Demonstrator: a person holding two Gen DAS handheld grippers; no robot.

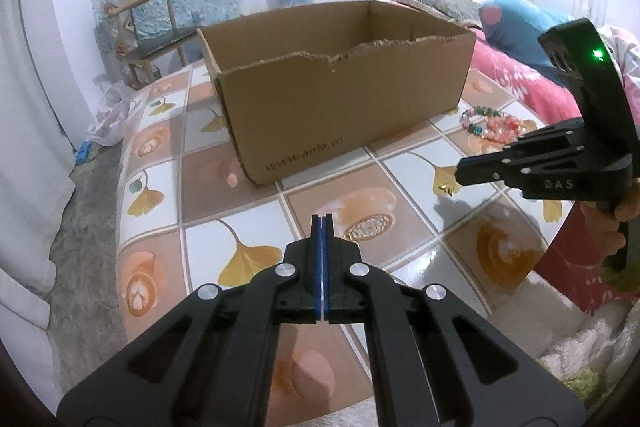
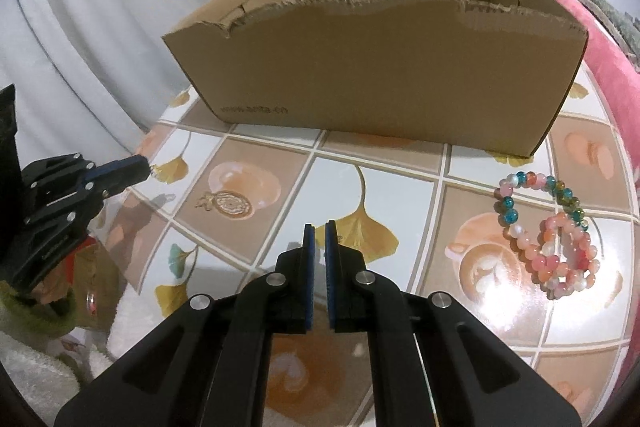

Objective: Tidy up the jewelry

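On the tiled tabletop (image 2: 280,163) sits a torn cardboard box (image 2: 380,67). Two bead bracelets (image 2: 560,247) lie just right of its near corner, and a gold pendant (image 2: 230,205) lies in front. The left tongs (image 1: 322,223) are pressed together, holding nothing. The right tongs (image 2: 319,227) are nearly together, also holding nothing.

A cardboard box (image 2: 380,67) stands on the tiled tabletop (image 2: 400,195), filling the upper centre of the right wrist frame. Two beaded bracelets (image 2: 548,235) lie overlapping on the table at the right edge, in front of the box's right corner. A round pendant (image 2: 230,205) lies left of centre, well apart from them. Behind the box, at the top of the frame, stands a wooden chair (image 1: 154,27)
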